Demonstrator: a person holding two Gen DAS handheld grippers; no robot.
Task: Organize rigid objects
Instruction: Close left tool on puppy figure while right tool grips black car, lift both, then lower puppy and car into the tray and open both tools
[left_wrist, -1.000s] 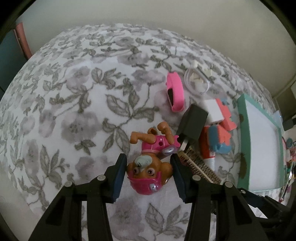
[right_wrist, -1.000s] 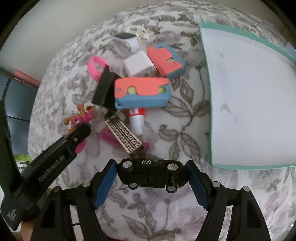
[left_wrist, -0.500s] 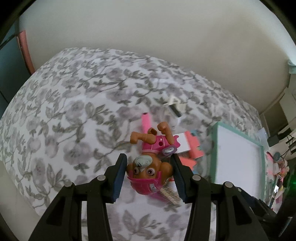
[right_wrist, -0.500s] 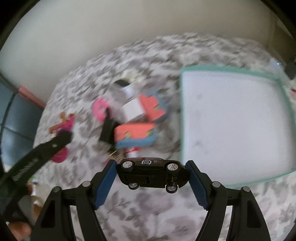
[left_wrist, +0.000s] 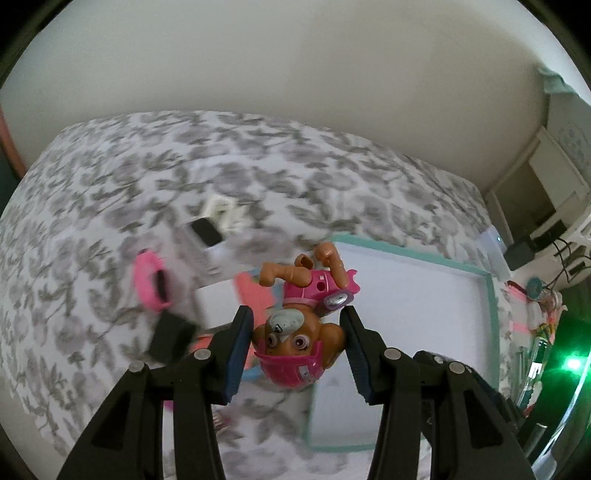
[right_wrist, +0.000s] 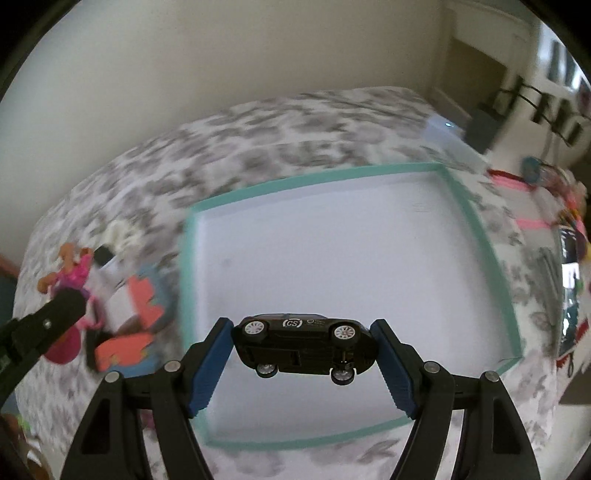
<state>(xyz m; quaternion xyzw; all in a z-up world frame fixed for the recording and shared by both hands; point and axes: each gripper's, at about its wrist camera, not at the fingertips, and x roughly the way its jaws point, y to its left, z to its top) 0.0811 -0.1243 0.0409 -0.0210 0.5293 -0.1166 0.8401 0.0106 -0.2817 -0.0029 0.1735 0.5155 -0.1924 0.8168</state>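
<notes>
My left gripper (left_wrist: 297, 350) is shut on a brown and pink toy dog figure (left_wrist: 301, 325), held head-down in the air above the bed, near the left edge of a white tray with a teal rim (left_wrist: 489, 295). My right gripper (right_wrist: 304, 347) is shut on a black toy car (right_wrist: 304, 345), held on its side above the near part of the same tray (right_wrist: 188, 266). The left gripper with the dog (right_wrist: 72, 273) shows at the left of the right wrist view.
A blurred pile lies left of the tray on the floral bedcover (left_wrist: 92, 177): a pink band (left_wrist: 147, 282), a black block (left_wrist: 171, 338), coral and blue foam pieces (right_wrist: 142, 306), white chargers (left_wrist: 221, 214). Cluttered items (right_wrist: 569, 258) lie right of the tray.
Both grippers have risen off the bed and moved right toward the tray, each keeping its toy. The right gripper now hangs over the tray.
</notes>
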